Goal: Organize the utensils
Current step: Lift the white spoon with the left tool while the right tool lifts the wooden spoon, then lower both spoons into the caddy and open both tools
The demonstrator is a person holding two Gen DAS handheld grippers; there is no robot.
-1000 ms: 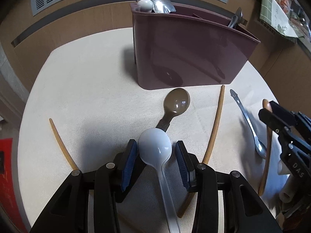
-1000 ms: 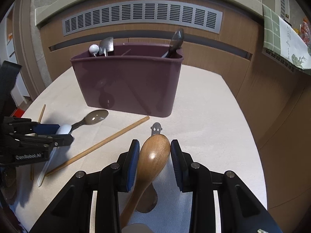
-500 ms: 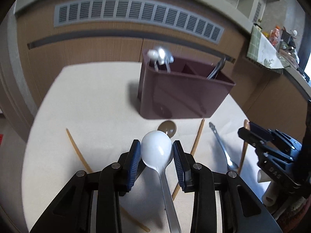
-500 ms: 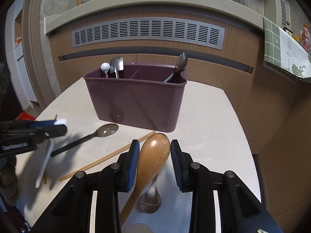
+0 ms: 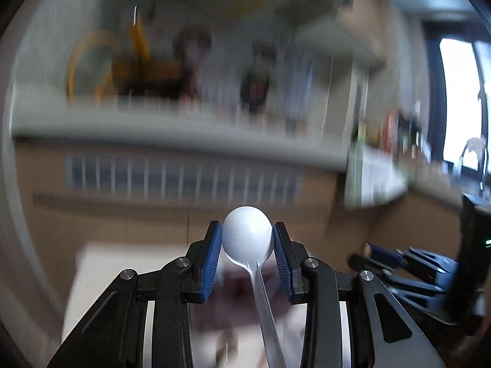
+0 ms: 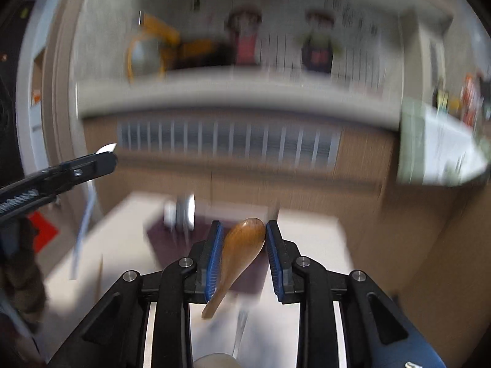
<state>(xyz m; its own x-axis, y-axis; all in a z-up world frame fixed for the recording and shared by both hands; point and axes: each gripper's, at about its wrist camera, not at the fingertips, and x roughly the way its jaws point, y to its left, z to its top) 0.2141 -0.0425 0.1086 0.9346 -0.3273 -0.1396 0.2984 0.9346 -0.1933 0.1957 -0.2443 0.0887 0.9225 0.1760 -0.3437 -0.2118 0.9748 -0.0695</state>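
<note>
Above the pale round table (image 6: pixel 307 239), both handheld tools are up in the air, each carrying a spoon, and the room behind them is smeared with motion blur.

The left gripper (image 5: pixel 247 239) has its blue-padded fingers (image 5: pixel 212 254) pinching the bowl of a glossy white plastic spoon (image 5: pixel 247 237). The bowl sits right at the fingertips, rounded back facing out, and its translucent handle runs back and down between the black arms toward the camera. Its jaws have just been closing, with the spoon bowl between them, and the pads now press it on both sides.

The right gripper (image 6: pixel 242 239) has a brown wooden spoon (image 6: pixel 241 251) between its own blue pads (image 6: pixel 214 254). The oval bowl is tilted, its top edge against the right-hand pad and its lower side against the left-hand pad, while the handle slants down and to the left below the fingers. These jaws too have just been closing, with the wooden spoon caught between them.

Below and beyond the right tool, a dark maroon plastic utensil caddy (image 6: pixel 172 245) stands on the table, badly blurred; something light and shiny pokes up from its left end, but I cannot tell what. A grey slatted vent panel (image 6: pixel 227 141) runs across the wooden cabinet front behind the table.
</note>
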